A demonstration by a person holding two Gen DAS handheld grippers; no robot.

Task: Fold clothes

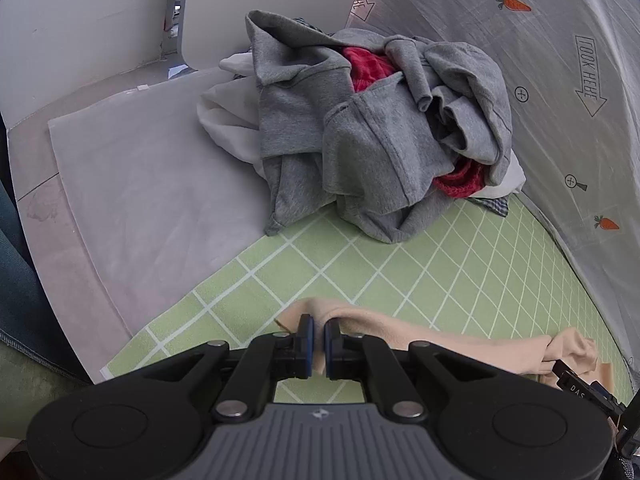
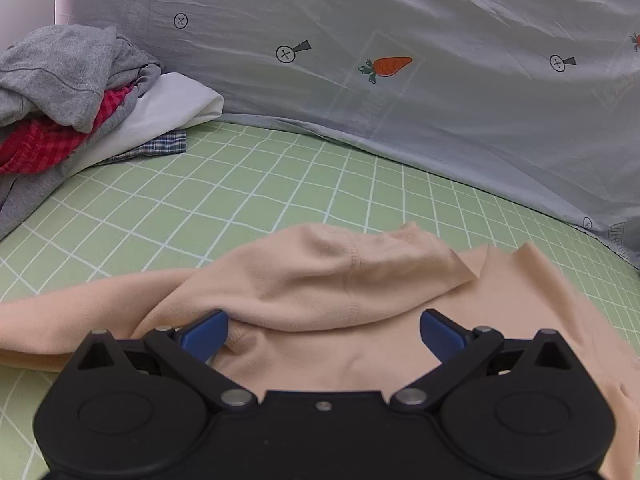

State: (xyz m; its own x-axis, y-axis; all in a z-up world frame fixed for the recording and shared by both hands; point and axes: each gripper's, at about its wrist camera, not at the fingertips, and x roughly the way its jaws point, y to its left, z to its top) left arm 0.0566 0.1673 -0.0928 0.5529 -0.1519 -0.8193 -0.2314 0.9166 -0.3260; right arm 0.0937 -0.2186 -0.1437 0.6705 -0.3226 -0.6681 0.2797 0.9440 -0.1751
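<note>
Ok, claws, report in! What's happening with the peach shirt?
Left claw shut on peach shirt. Right claw open over it. Shirt rumpled on green sheet. Clothes pile off to the side, not blocking.

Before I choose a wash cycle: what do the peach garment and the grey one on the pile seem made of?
Peach garment: thin, smooth stretch knit, matte, judging by its soft drape and fine stitched seam. Grey garment: thicker sweatshirt-type jersey, heathered and slightly fuzzy, probably cotton blend. The fibre itself cannot be told.

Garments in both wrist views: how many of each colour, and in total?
Grey knit garment: 1
Red checked garment: 1
White cloth garment: 1
Blue-checked garment: 1
Peach knit garment: 1
Total: 5, if the pile's grey is one piece; more may be hidden.
</note>
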